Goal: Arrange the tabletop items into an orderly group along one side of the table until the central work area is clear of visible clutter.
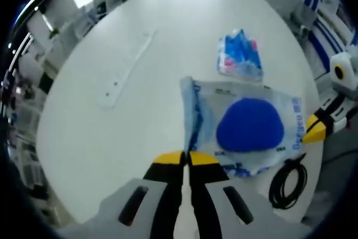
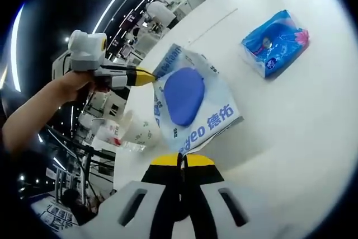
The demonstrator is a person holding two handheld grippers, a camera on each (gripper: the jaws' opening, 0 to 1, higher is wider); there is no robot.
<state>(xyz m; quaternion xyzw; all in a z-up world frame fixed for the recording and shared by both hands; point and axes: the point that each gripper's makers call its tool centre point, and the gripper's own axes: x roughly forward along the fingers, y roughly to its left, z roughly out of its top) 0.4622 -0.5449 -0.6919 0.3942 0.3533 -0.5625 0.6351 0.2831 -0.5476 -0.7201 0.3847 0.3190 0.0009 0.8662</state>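
Both tongs, left (image 1: 186,158) and right (image 2: 182,162), are clenched on opposite edges of the bag (image 1: 246,130) near the counter (image 1: 112,138) edge; uneven pull could tear or drop it.

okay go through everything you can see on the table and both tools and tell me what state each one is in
left tool: shut on clear bag edge
right tool: shut on clear bag's opposite edge
clear bag: sealed-looking, held between both tools, blue pad inside
blue pad: inside bag
tissue pack: lying flat, untouched
black cable: coiled near table edge
white strip: lying flat
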